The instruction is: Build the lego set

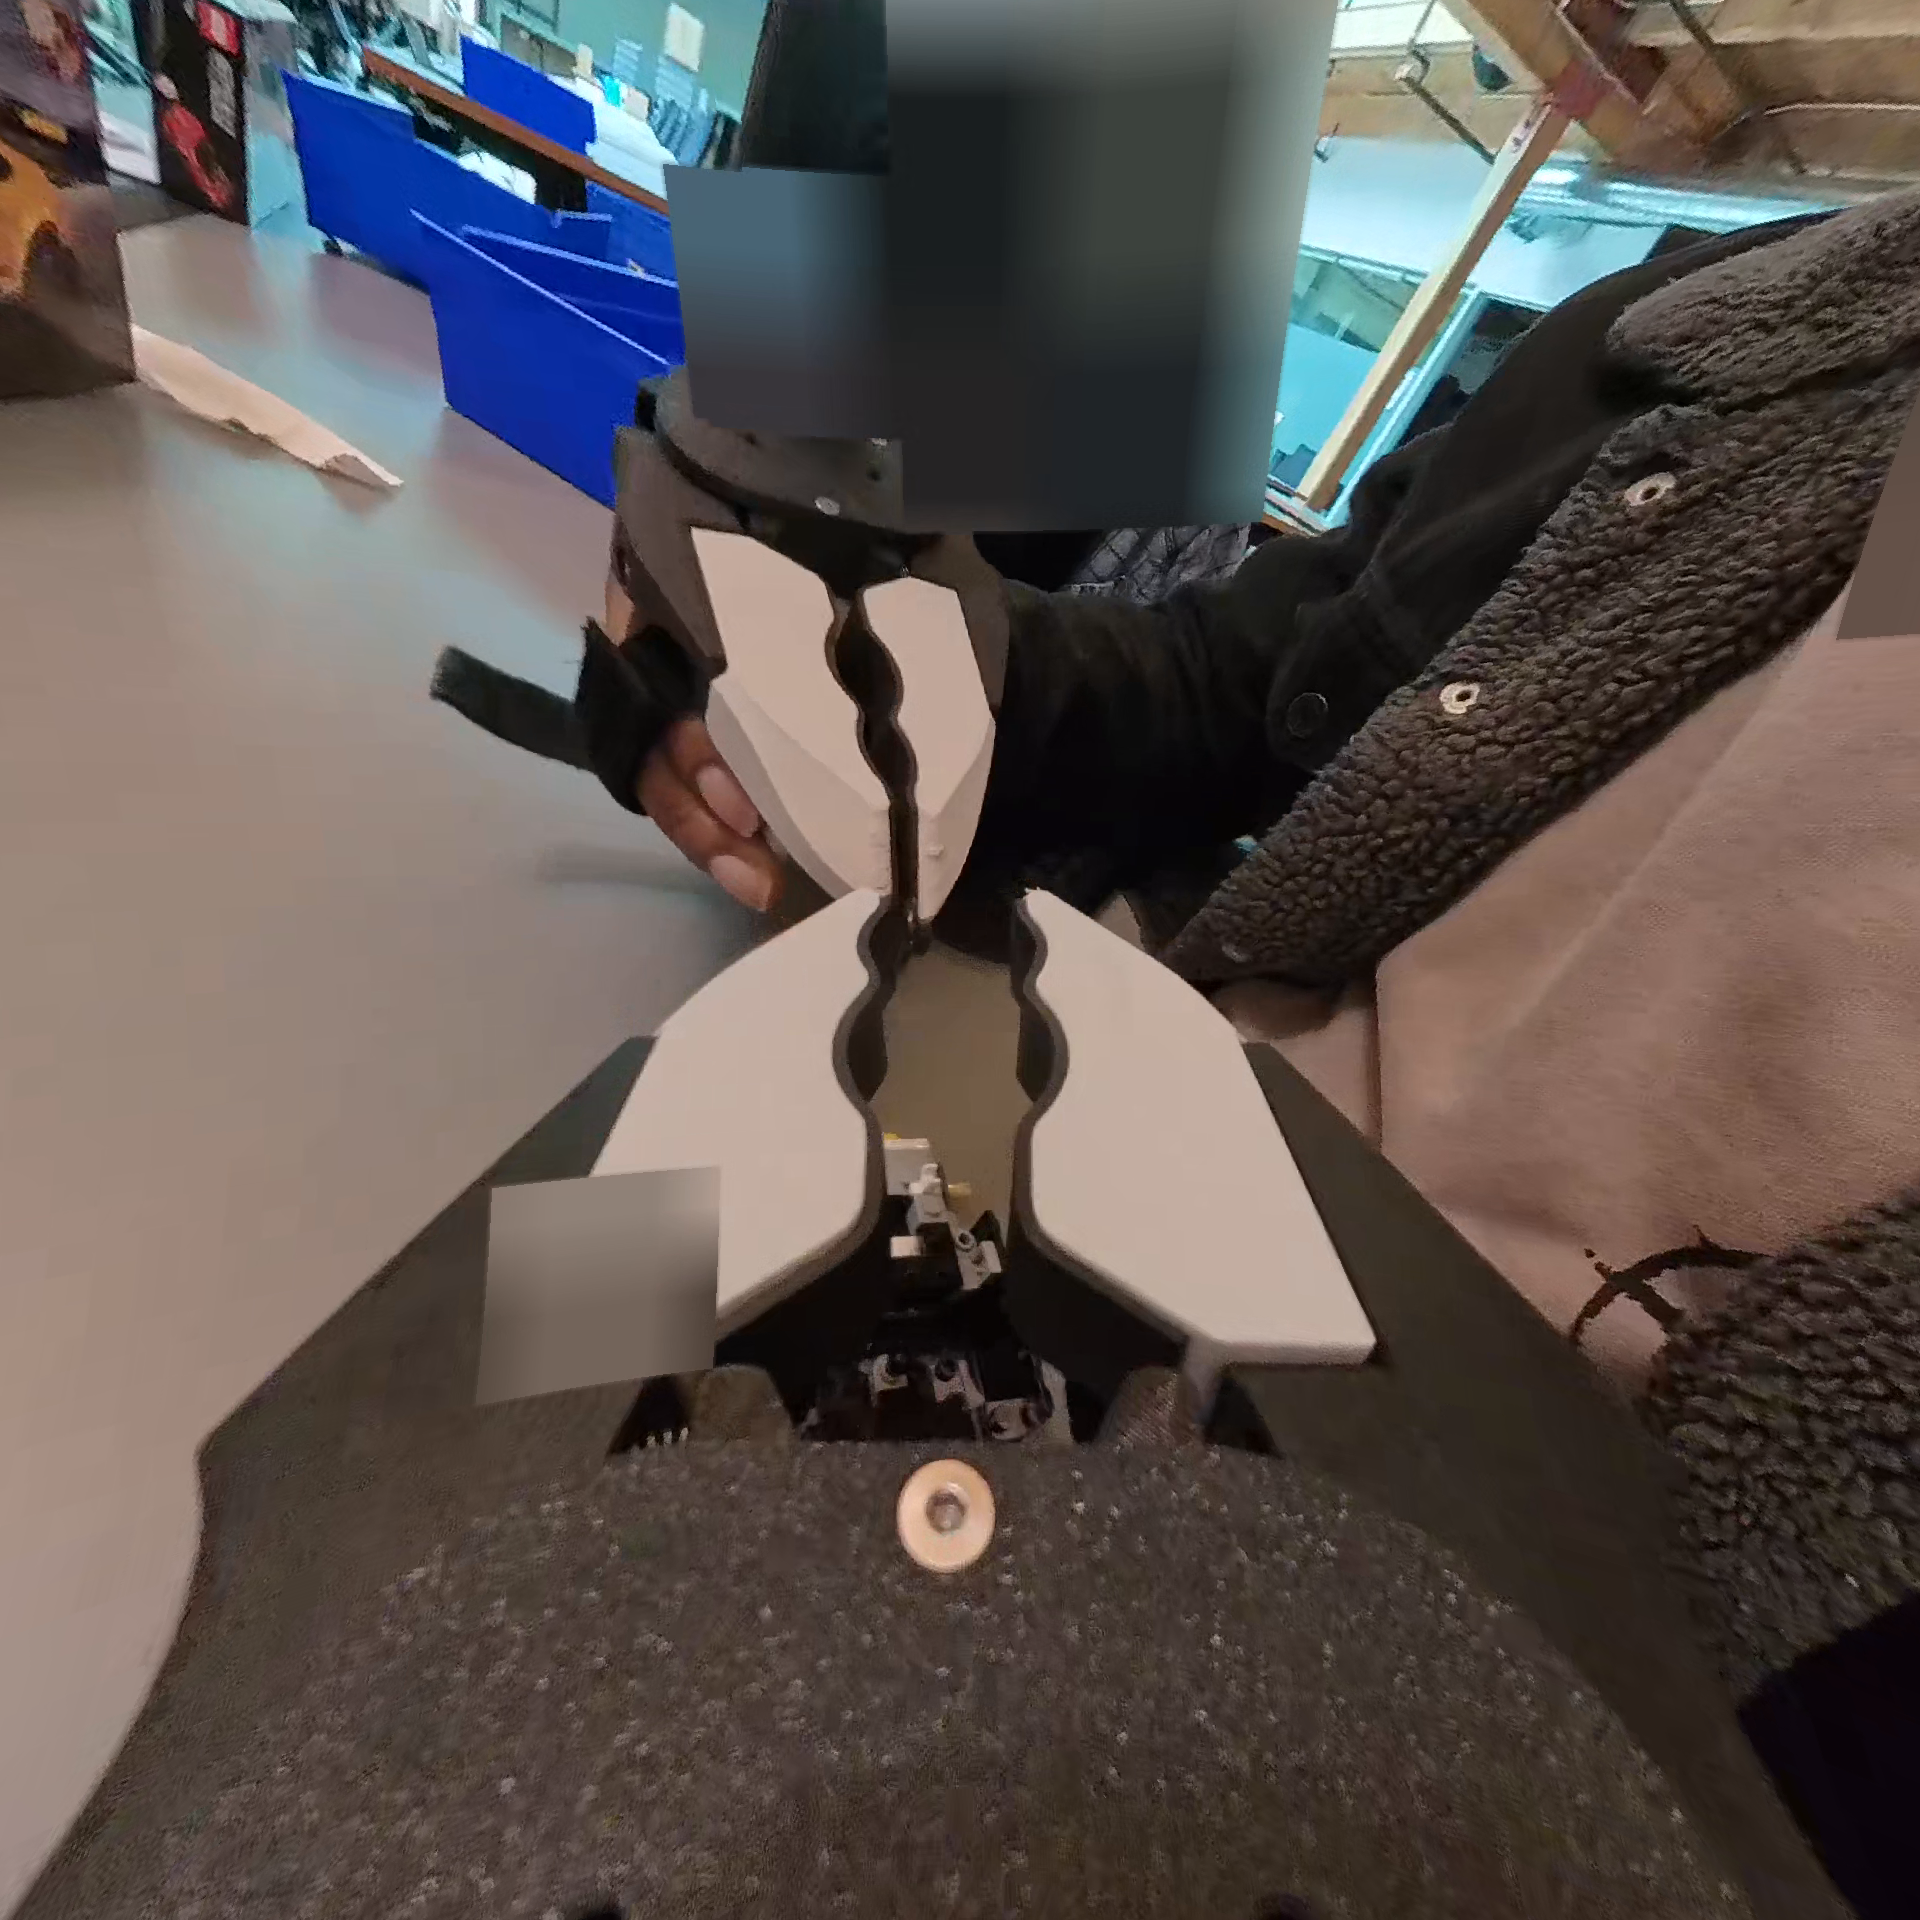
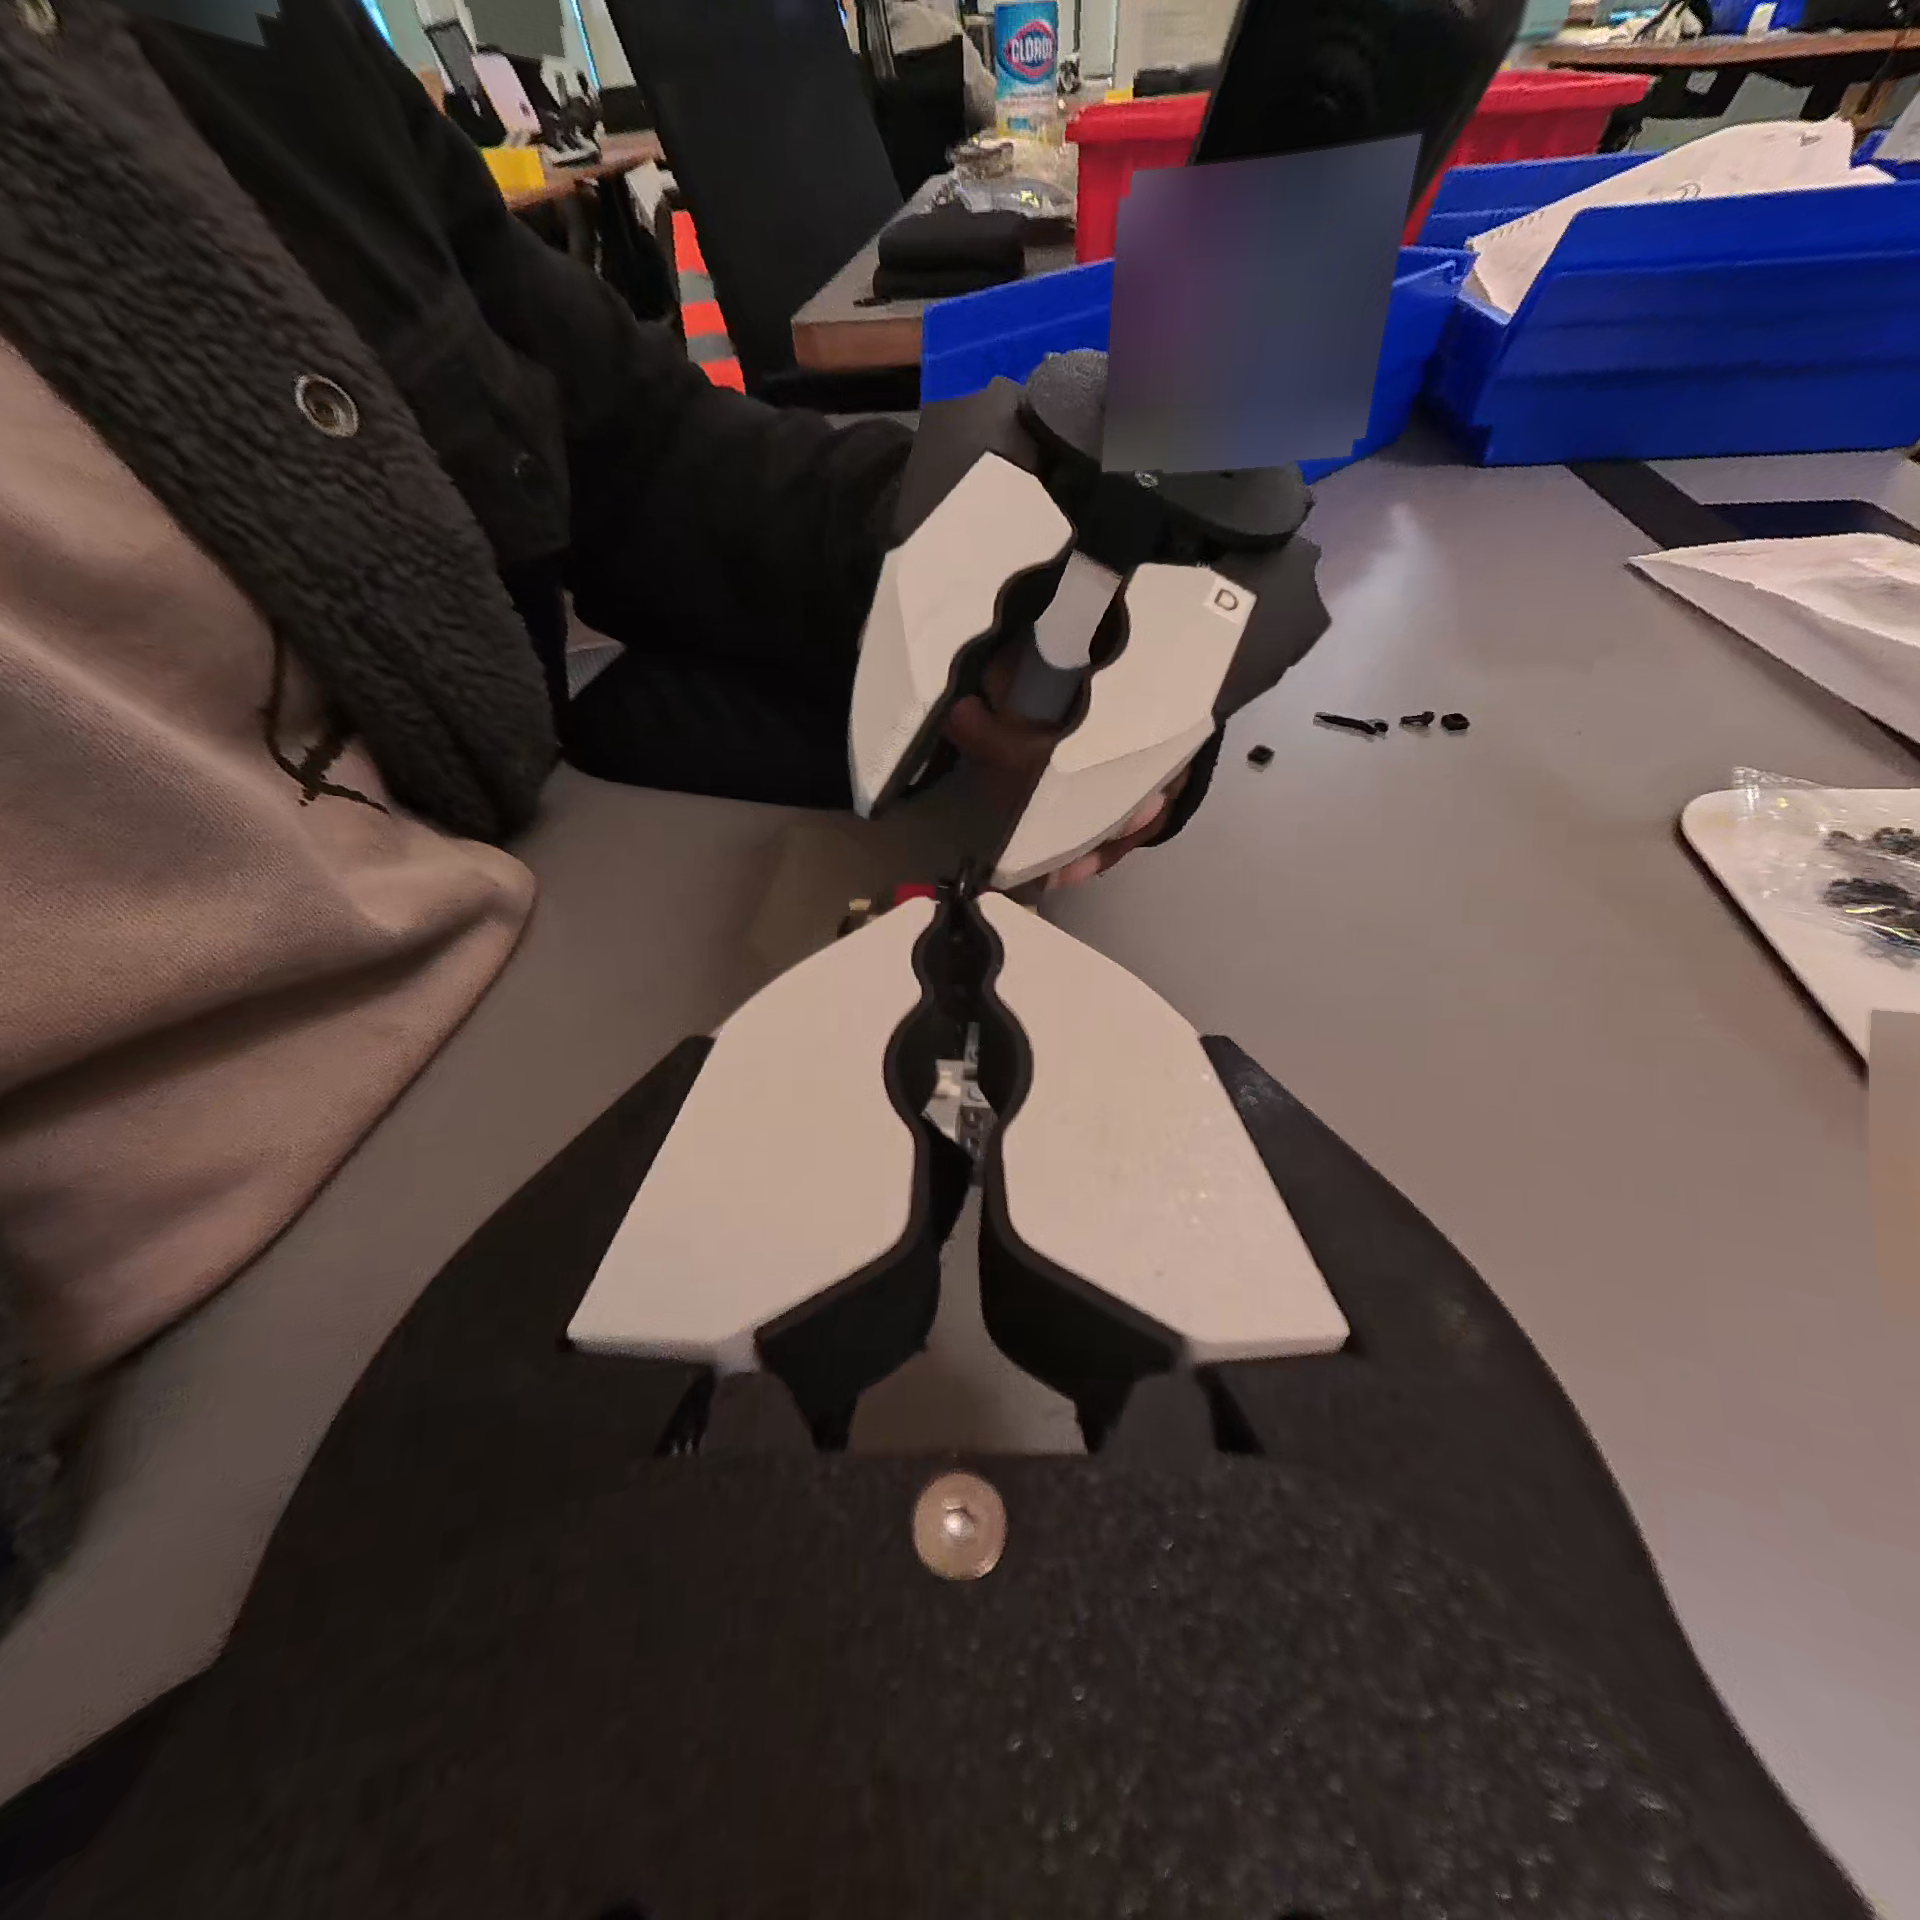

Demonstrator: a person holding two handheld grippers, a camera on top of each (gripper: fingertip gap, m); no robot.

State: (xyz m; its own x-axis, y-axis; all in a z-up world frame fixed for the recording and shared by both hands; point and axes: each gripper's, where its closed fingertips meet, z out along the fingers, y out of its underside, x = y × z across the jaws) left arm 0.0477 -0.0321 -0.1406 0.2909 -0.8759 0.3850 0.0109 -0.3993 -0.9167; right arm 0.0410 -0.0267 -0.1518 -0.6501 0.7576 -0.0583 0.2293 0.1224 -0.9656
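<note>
Your two claws meet tip to tip over the grey tabletop (image 2: 1455, 987), and the whole next move hangs on that line.

In the left wrist view, your left claw (image 1: 945, 966) stands apart, with a clear gap between its white fingers (image 1: 748, 1122). The partly built lego model (image 1: 935, 1226) sits below that gap, toward 6 o'clock from the tips, grey and black with a yellow bit at its top. Whether the fingers touch its sides, you cannot tell from here; it looks loose between them rather than clamped.

Straight ahead at 12 o'clock, your right claw (image 1: 904, 894) points back at you, its fingers nearly together, pinching something thin and dark at the very tip. What that piece is stays too small to name.

In the right wrist view, the right claw (image 2: 961, 909) shows the same close pinch, and bits of the model (image 2: 961, 1101) show through the waist of its fingers, so the model lies under and just behind its tips. The left claw (image 2: 997, 873) faces it from 12 o'clock, tips almost touching.

The model's long axis seems to run along the shared 6-to-12 line. The right claw is probably the one to bring its piece down and back. Loose black pieces (image 2: 1382, 722) wait at 2 o'clock, well apart, and a bag of parts (image 2: 1860, 883) lies on a white tray (image 2: 1745, 883) at 3 o'clock.
</note>
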